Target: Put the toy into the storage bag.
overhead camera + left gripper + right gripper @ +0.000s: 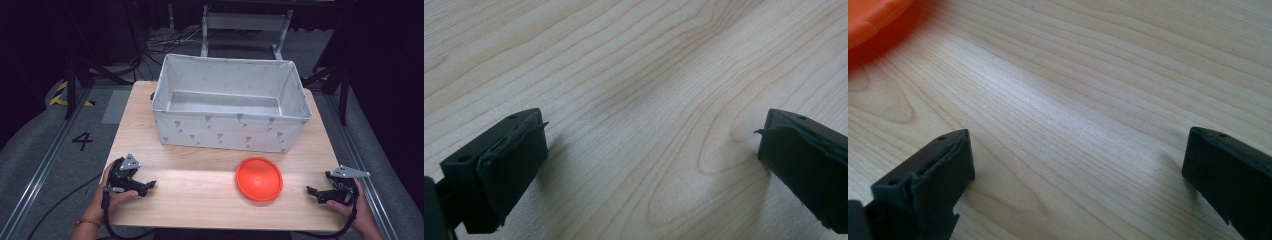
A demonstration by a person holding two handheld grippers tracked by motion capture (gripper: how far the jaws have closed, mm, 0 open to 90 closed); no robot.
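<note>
An orange round disc (pixel 259 178) lies flat on the wooden table (pixel 200 195), in front of a white fabric bin (pixel 230 102). My left gripper (pixel 148 187) rests near the table's front left corner, jaws wide apart over bare wood (pixel 649 135). My right gripper (pixel 312 192) sits at the front right, a short way right of the disc, open as well (pixel 1078 150). The disc's edge (pixel 868 17) shows at the top left corner of the right gripper view. Nothing lies between either pair of jaws.
The bin is open-topped, patterned with small grey marks, and takes up the table's far half. Beyond the table are a grey floor with cables (pixel 160 45), a metal frame (pixel 245 22) and a floor marking "4" (pixel 82 141).
</note>
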